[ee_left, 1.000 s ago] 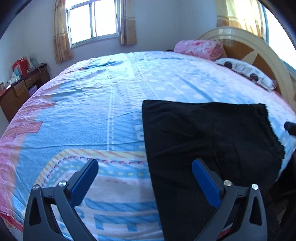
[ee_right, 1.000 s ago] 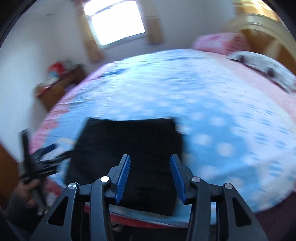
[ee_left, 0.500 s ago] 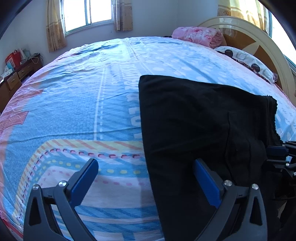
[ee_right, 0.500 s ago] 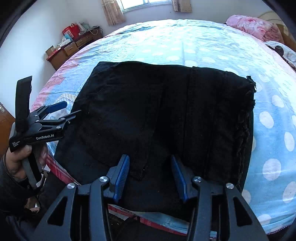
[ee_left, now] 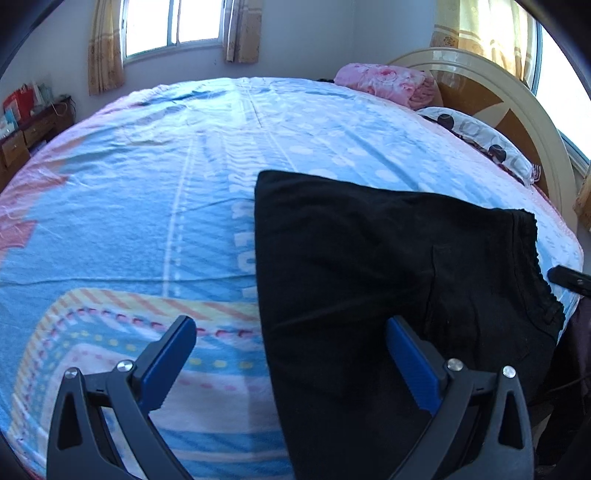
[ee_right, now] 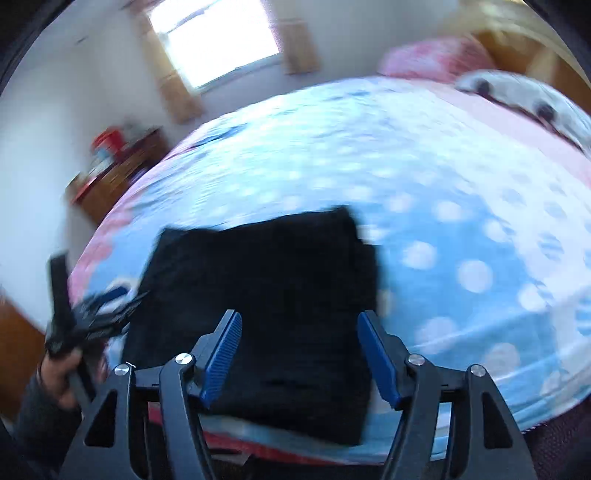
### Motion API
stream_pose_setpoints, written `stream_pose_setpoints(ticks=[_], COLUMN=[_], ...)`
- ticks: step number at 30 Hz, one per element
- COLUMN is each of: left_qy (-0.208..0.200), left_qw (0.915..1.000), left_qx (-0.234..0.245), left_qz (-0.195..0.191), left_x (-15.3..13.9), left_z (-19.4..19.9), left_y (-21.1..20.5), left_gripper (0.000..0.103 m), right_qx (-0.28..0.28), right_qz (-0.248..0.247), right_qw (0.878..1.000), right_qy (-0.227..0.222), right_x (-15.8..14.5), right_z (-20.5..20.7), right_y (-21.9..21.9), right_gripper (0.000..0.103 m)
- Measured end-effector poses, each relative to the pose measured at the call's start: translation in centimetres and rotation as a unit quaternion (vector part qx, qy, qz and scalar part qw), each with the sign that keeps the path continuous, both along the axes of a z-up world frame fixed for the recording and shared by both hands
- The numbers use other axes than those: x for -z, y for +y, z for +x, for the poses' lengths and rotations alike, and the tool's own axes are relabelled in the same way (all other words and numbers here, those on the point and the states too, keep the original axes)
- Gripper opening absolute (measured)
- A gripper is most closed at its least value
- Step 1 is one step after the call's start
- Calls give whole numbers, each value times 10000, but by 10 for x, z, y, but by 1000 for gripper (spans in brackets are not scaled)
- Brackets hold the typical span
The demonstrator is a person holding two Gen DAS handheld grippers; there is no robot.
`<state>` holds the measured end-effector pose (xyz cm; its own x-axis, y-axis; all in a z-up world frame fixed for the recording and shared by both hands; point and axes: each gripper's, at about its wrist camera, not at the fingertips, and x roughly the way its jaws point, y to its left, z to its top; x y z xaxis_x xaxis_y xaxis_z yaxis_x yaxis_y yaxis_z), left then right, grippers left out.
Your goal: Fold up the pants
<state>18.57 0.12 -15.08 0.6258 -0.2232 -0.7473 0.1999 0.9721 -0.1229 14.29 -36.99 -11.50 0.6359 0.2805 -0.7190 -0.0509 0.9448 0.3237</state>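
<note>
A wide bed (ee_left: 155,206) fills both views, covered by a light blue sheet with white dots and pink and striped borders. At its far end stands a curved cream and brown headboard (ee_left: 524,110), with a pink floral pillow (ee_left: 388,79) and a white pillow with dark round spots (ee_left: 480,136) lying just before it. A window (ee_left: 173,26) with yellow curtains sits in the back wall, and a low wooden dresser (ee_left: 26,136) carrying red and white items stands against the wall by the bed's far left side.

The black pants (ee_left: 388,266), folded into a roughly rectangular stack, lie flat on the sheet near the bed's near edge, with a frilled edge along their right side in the left wrist view. In the blurred right wrist view they (ee_right: 266,295) appear as a dark block reaching the mattress edge.

The left gripper (ee_left: 291,362) hangs over the pants' left border, its blue-padded jaws spread wide and holding nothing; one pad is over the sheet, the other over the fabric. The person's left hand (ee_right: 61,373) grips its handle.

The right gripper (ee_right: 301,354) hovers above the pants' near end, its jaws opening, with the fabric below them but not pinched.
</note>
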Motion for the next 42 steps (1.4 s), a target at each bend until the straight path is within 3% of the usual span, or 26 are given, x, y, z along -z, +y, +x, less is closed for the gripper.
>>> stream_pose_setpoints(ticks=[5, 13, 14, 15, 18, 19, 20, 21, 25, 26, 27, 29, 34, 42], left_qy=[39, 162, 166, 155, 34, -20, -51, -22, -115, -131, -213, -346, -598, -1299], left_qw=[9997, 9998, 9997, 9997, 9996, 9995, 9991, 9976, 9977, 9974, 9971, 9967, 9942, 9892], left_qx=[86, 135, 152, 159, 147, 146, 192, 344, 407, 370, 330, 329, 412, -255], left_qz=[-237, 32, 7, -34, -235, -288, -375, -594, -537, -601, -657, -658, -798, -628], left_x=[5, 7, 7, 7, 6, 4, 3, 0, -5, -6, -9, -18, -40, -90], left_z=[3, 7, 7, 6, 2, 0, -1, -3, -7, -7, -9, -12, -22, -31], left_y=[5, -5, -4, -2, 1, 1, 1, 0, -5, -3, -1, 1, 11, 87], left_gripper=[103, 103, 103, 103, 102, 92, 72, 59, 39, 23, 16, 11, 9, 8], right_qx=[-18, -66, -77, -107, -278, -336, -377, -412, -670, -731, -767, -826, -1145, -2016], right_qz=[288, 387, 431, 485, 593, 530, 477, 449, 111, 37, -11, -90, -356, -673], right_qw=[9989, 9983, 9982, 9979, 9970, 9973, 9976, 9979, 9976, 9971, 9968, 9961, 9916, 9739], right_qy=[361, 424, 416, 420, 405, 381, 321, 231, -134, -189, -229, -283, -481, -793], right_x=[26, 43, 42, 41, 38, 36, 33, 30, 9, 5, 2, -5, -32, -76], right_z=[14, 29, 28, 27, 22, 22, 20, 17, 5, 4, 3, 2, 6, 72], right_y=[-6, 1, 0, -1, 2, 6, 9, 12, 29, 33, 36, 41, 59, 125], right_gripper=[67, 67, 65, 52, 31, 28, 24, 21, 17, 17, 16, 15, 14, 13])
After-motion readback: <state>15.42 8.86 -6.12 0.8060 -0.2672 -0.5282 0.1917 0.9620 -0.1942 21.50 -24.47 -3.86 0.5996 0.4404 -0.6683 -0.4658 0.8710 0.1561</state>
